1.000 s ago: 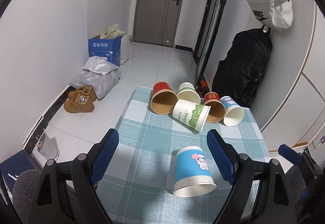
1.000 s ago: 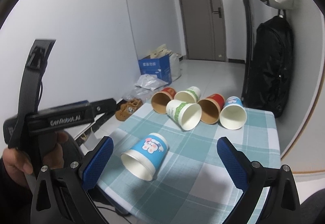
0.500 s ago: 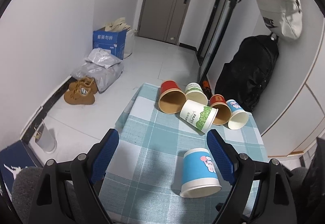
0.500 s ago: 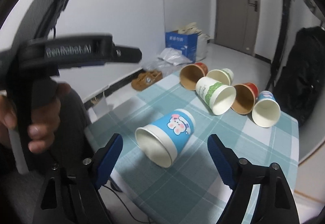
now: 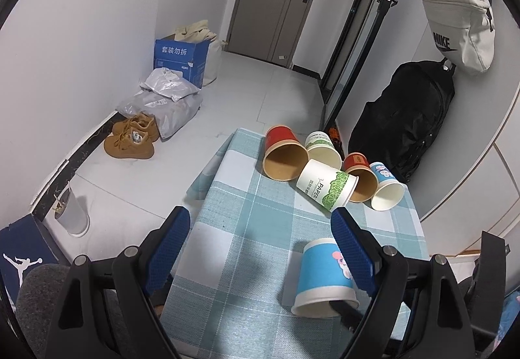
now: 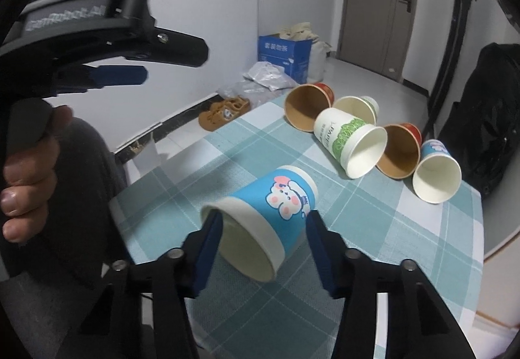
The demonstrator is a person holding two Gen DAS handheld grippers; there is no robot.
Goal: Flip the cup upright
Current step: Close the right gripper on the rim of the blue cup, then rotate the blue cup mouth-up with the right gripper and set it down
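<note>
The right gripper (image 6: 263, 242) holds its blue-padded jaws apart on either side of a blue paper cup with a cartoon bunny print (image 6: 260, 222), which lies on its side on the counter covered with a teal-and-white checked cloth (image 6: 373, 245), its open mouth facing the camera; whether the pads touch its walls cannot be told. The left gripper (image 5: 260, 248) hovers with its jaws wide apart and nothing between them; the same blue cup (image 5: 325, 277) lies just beside its right jaw. Beyond both sets of jaws, well apart from the blue cup, five more paper cups lie tipped over in a cluster (image 5: 325, 167), among them a white cup with a green leaf print (image 6: 351, 141).
</note>
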